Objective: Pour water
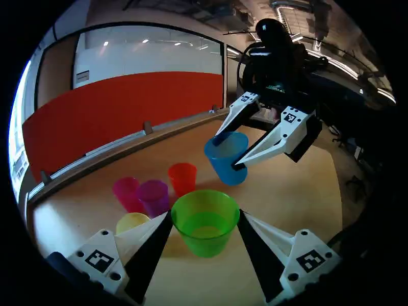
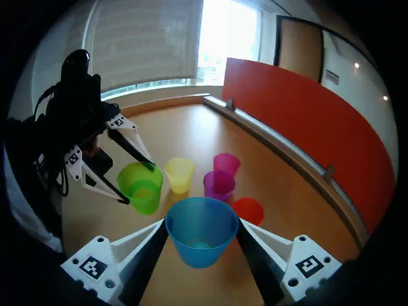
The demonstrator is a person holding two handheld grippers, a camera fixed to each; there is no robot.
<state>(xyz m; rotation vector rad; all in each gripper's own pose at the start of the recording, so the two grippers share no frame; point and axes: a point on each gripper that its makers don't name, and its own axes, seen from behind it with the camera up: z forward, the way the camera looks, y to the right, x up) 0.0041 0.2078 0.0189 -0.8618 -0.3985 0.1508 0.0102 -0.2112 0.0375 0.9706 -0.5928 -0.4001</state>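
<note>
We see a light wooden tabletop (image 1: pixel 285 194) in a big room. A long red wall (image 1: pixel 117 112) runs along one side of it. In the right gripper view, a bright window (image 2: pixel 229 41) is at the far end.

The left gripper (image 1: pixel 204 217) has its two white fingers (image 1: pixel 148 232) pressed on the sides of a see-through green plastic cup (image 1: pixel 205 229). The green cup is held tight between them and stands straight up, close in front of the camera.

The right gripper (image 2: pixel 202 224) squeezes a see-through blue plastic cup (image 2: pixel 201 239) between its fingers in the same way. In the left gripper view, the blue cup is across the tabletop from the green cup and leans a little. The two cups are apart and do not touch.

We cannot tell if there is water inside them. We also cannot tell if they sit on the tabletop or hang just above it.

Four more plastic cups stand in a little group on the tabletop, between and beside the two held cups. The yellow cup (image 2: pixel 179 174) is just beside the green cup. The orange cup (image 2: pixel 248 210) is just beside the blue cup. The pink cup (image 2: pixel 226 163) and the purple cup (image 2: pixel 219 184) stand close together.
</note>
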